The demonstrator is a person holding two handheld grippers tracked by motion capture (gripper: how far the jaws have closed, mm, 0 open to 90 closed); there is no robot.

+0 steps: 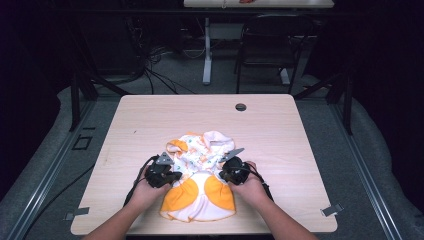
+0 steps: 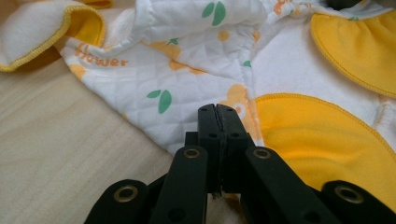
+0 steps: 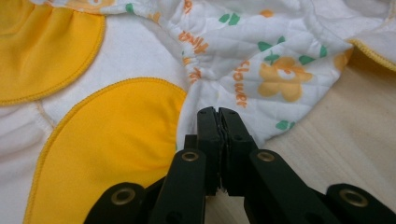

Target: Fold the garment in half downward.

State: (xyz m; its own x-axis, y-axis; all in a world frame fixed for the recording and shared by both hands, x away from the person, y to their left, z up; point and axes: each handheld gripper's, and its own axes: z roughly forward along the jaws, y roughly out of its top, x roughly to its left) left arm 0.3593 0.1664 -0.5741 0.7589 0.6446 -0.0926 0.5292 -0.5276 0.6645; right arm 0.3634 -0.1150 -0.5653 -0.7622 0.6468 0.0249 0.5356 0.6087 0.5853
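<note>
A crumpled white and yellow baby garment lies near the front middle of a pale wood worktop, flanked by two hand-held grippers. The left gripper sits at the garment's left edge and the right gripper at its right edge, each held in a hand coming in from the bottom of the high view, the other hand opposite. A small round hole marks the worktop's far side. Beyond it stand a chair, a white table leg and loose cables on grey floor.

The left gripper view shows what the high view cannot: the left gripper's fingers pressed together with no gap, low over the quilted cloth beside a yellow panel; whether any fabric is caught between them cannot be told. The word "flower" and green leaf prints are readable there. In the right gripper view, that gripper's fingers are likewise closed tight at the garment's edge, where a printed orange flower meets bare wood; a grip on the cloth cannot be confirmed.
</note>
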